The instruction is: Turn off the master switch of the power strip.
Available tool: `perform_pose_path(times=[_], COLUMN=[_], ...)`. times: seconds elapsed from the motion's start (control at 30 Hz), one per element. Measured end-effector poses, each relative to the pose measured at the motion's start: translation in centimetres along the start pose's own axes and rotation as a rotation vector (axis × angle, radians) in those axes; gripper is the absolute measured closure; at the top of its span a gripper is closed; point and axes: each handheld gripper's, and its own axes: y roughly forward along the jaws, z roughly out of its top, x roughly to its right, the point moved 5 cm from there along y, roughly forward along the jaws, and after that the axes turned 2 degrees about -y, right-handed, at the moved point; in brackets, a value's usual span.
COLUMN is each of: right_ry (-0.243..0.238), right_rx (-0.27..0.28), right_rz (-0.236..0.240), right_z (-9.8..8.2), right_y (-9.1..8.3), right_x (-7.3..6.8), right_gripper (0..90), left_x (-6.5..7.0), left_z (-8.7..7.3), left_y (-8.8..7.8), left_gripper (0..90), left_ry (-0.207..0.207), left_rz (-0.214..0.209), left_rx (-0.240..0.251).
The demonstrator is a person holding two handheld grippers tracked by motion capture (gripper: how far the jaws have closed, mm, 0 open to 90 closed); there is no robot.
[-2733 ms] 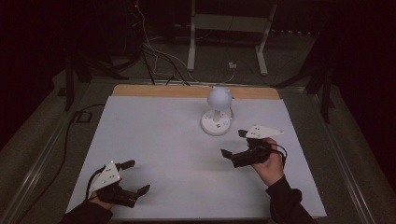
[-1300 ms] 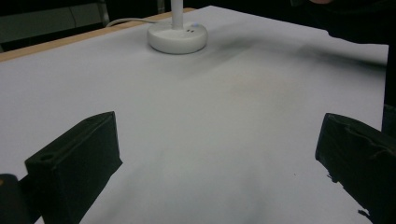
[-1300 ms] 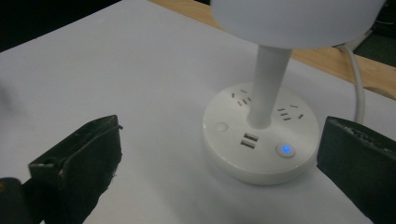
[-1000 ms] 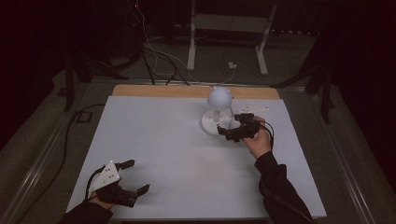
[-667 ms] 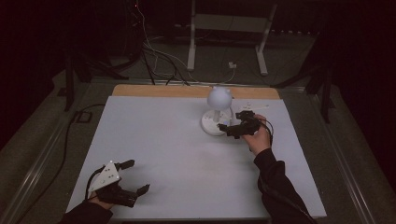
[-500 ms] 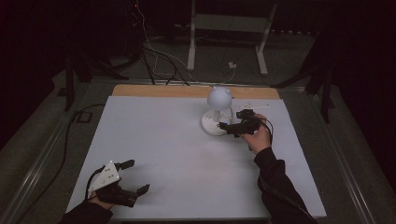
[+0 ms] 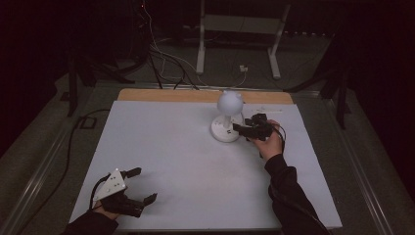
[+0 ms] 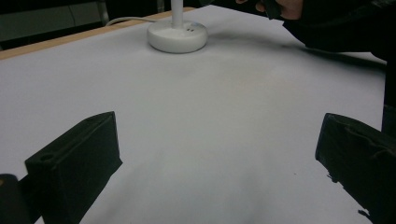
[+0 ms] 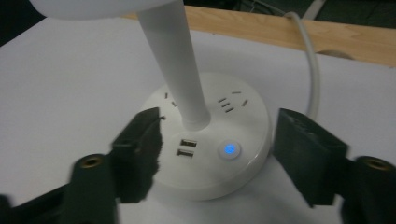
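The right gripper [image 9: 217, 140] has reached the white desk lamp [image 7: 227, 120] at the table's far edge since a second ago. Its jaws have just been narrowing around the round base [image 9: 210, 149], near its lit blue button [image 9: 229, 149], not yet pressing; the left gripper [image 7: 132, 188] rests spread

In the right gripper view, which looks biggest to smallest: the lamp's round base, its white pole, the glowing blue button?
1. Round base, the widest thing there.
2. White pole, long but thin.
3. Blue button, a tiny dot on the base.
All three are parts of one lamp at about the same nearness, so the order is safe.
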Motion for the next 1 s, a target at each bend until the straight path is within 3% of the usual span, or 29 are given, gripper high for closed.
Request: perform_pose_path(times=[0.03,0.07,0.13,0.53,1.0], right_ry=[0.000,0.011,0.020,0.017,0.014], right_rx=[0.000,0.004,0.004,-0.015,-0.015], right_rz=[0.000,-0.007,-0.007,-0.044,-0.081], right_z=[0.0,0.1,0.1,0.0,-0.3], right_y=[0.0,0.0,0.0,0.7,1.6], right_x=[0.0,0.0,0.0,0.3,0.2], right_gripper=[41.9,52.7,60.5,88.9,90.0], left_x=[0.0,0.0,0.0,0.0,0.0], left_z=[0.0,0.0,0.0,0.0,0.0], left_y=[0.0,0.0,0.0,0.0,0.0], left_gripper=[0.4,0.4,0.5,0.4,0.4], left_ry=[0.000,0.000,0.001,-0.003,-0.005], left_rz=[0.001,0.000,0.001,0.000,-0.001], left_rx=[0.000,-0.001,-0.002,-0.003,-0.002])
